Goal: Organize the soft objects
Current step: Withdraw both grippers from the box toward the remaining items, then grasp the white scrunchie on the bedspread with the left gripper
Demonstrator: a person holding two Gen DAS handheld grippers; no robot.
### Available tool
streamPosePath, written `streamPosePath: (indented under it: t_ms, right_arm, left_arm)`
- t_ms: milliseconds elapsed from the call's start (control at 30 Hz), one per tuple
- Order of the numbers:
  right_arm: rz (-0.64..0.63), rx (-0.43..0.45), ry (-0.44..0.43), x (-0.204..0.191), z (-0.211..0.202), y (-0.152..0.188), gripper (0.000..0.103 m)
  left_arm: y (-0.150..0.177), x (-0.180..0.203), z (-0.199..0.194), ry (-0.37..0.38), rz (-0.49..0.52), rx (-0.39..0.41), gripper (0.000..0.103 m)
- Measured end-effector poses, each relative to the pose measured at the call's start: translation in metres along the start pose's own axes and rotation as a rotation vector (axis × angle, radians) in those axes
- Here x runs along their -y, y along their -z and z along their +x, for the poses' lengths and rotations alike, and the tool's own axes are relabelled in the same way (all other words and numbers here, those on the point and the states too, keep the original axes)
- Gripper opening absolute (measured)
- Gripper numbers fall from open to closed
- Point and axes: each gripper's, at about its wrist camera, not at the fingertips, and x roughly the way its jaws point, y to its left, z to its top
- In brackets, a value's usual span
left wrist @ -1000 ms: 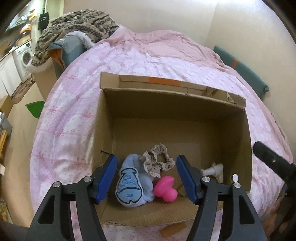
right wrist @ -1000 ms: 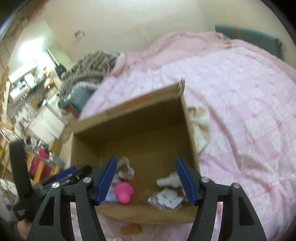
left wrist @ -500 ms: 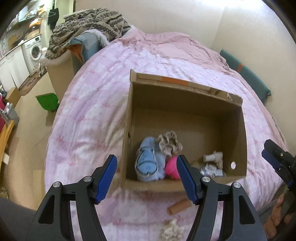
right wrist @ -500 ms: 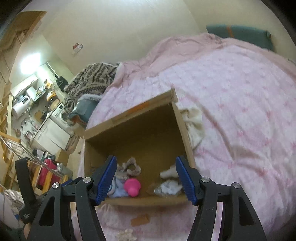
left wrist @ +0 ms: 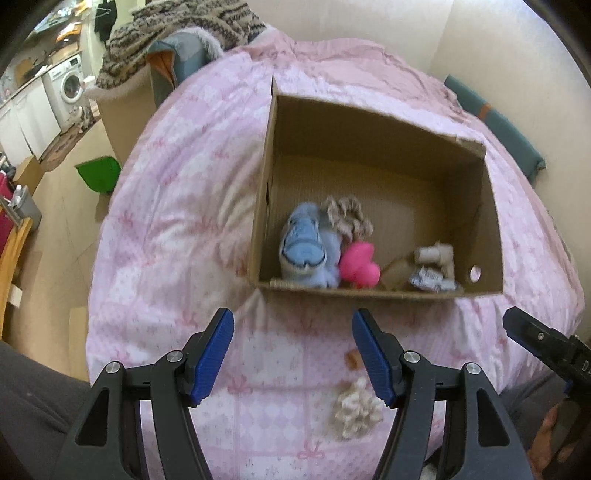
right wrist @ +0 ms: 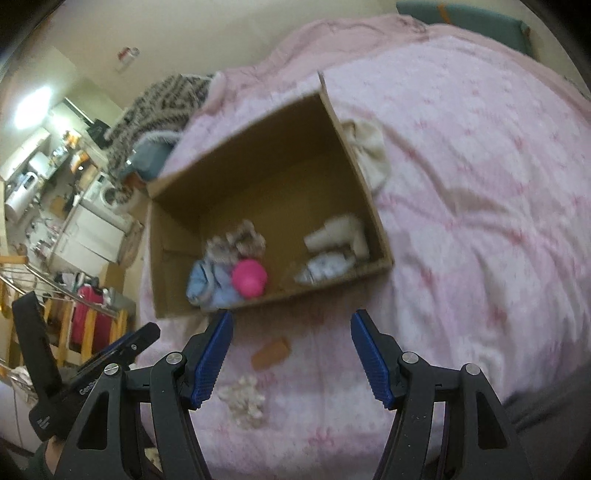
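An open cardboard box (left wrist: 369, 122) (right wrist: 258, 122) sits on the pink bed. Inside lie a light blue plush (left wrist: 306, 251) (right wrist: 208, 282), a beige scrunchie (left wrist: 347, 218) (right wrist: 238, 240), a pink toy (left wrist: 360, 264) (right wrist: 249, 277), a white toy (left wrist: 436, 254) (right wrist: 338, 232) and a small plastic packet (left wrist: 430, 278) (right wrist: 325, 267). A cream scrunchie (left wrist: 354, 408) (right wrist: 243, 400) and a small tan piece (left wrist: 352, 358) (right wrist: 269, 352) lie on the bed in front of the box. My left gripper (left wrist: 291, 354) and right gripper (right wrist: 290, 356) are both open and empty, held above the bed short of the box.
A cream cloth (right wrist: 369, 147) lies against the box's right side. A patterned blanket pile (left wrist: 184, 22) sits at the bed's far left. A green bin (left wrist: 98, 171) and a washing machine (left wrist: 70, 83) stand on the floor to the left. A teal cushion (left wrist: 495, 125) is by the wall.
Both grippers have pulled back and up, away from the box. The box now looks farther off, and the cream scrunchie and tan piece on the bed have come into view.
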Motion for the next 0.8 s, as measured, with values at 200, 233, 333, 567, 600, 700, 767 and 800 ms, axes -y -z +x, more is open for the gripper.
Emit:
streamPosePath:
  t_ms: [200, 233, 333, 567, 600, 700, 767, 800]
  right_arm:
    - [0.021, -0.054, 0.066, 0.006, 0.016, 0.008, 0.07]
    - [0.025, -0.057, 0.074, 0.008, 0.017, 0.008, 0.07]
    - [0.042, -0.078, 0.087, 0.012, 0.023, 0.007, 0.07]
    - [0.085, -0.105, 0.09, 0.023, 0.028, 0.007, 0.07]
    - [0.088, -0.107, 0.089, 0.024, 0.029, 0.007, 0.07]
    - [0.086, -0.115, 0.09, 0.024, 0.03, 0.008, 0.07]
    - [0.083, -0.118, 0.091, 0.023, 0.031, 0.008, 0.07]
    - [0.082, -0.119, 0.09, 0.023, 0.032, 0.007, 0.07]
  left_arm:
    - [0.017, 0.006, 0.025, 0.004, 0.013, -0.115, 0.064]
    - [0.021, 0.009, 0.029, 0.015, 0.018, -0.135, 0.064]
    - [0.03, 0.022, 0.041, 0.058, 0.051, -0.204, 0.064]
    - [0.057, 0.067, 0.067, 0.079, 0.201, -0.317, 0.064]
    - [0.061, 0.071, 0.069, 0.053, 0.229, -0.307, 0.064]
    - [0.066, 0.079, 0.078, 0.011, 0.287, -0.302, 0.064]
    - [0.067, 0.079, 0.083, 0.021, 0.279, -0.322, 0.062]
    - [0.068, 0.078, 0.084, 0.03, 0.266, -0.334, 0.056]
